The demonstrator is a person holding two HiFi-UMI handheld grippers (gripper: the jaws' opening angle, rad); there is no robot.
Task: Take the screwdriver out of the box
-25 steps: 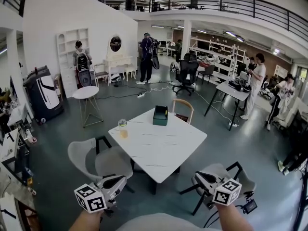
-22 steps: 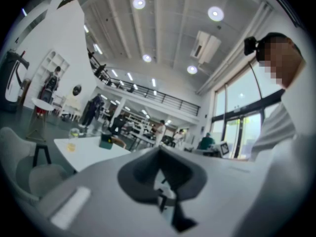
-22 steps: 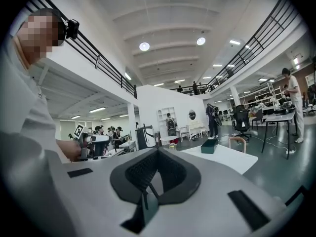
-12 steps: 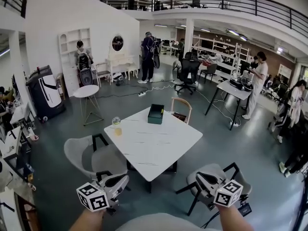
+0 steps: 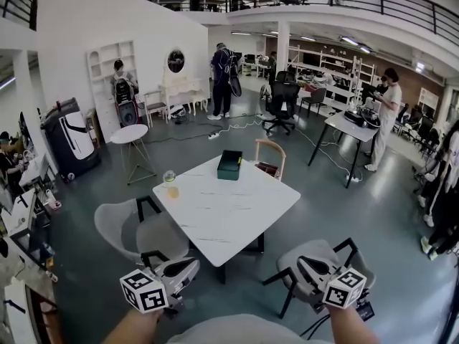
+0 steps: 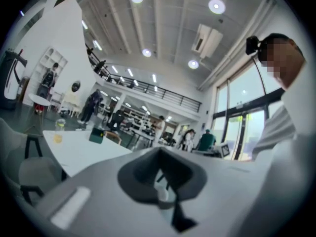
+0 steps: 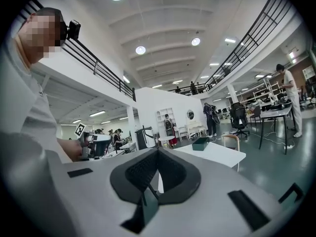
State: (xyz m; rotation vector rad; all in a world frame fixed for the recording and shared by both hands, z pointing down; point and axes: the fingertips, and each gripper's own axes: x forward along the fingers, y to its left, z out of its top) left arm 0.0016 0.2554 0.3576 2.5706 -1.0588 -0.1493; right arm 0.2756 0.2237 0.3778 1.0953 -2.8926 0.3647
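Note:
A dark green box [image 5: 229, 165] stands at the far edge of the white table [image 5: 237, 217]; the screwdriver does not show, and the box's inside is hidden from here. My left gripper [image 5: 188, 265] and right gripper [image 5: 302, 263] are held low in front of me, well short of the table, both shut and empty. In the left gripper view the box [image 6: 97, 135] is small and far beyond the shut gripper [image 6: 159, 153]. The right gripper view has the box [image 7: 200, 143] ahead of its shut gripper [image 7: 158, 154].
A cup with orange liquid [image 5: 170, 181] stands near the table's left corner. Grey chairs [image 5: 136, 231] [image 5: 319, 260] stand at the near sides and a wooden chair [image 5: 270, 156] behind the box. A small round table [image 5: 133, 136] and several people are farther back.
Both grippers have moved forward toward the table with me, and the table and near chairs look slightly closer. Both stay shut.

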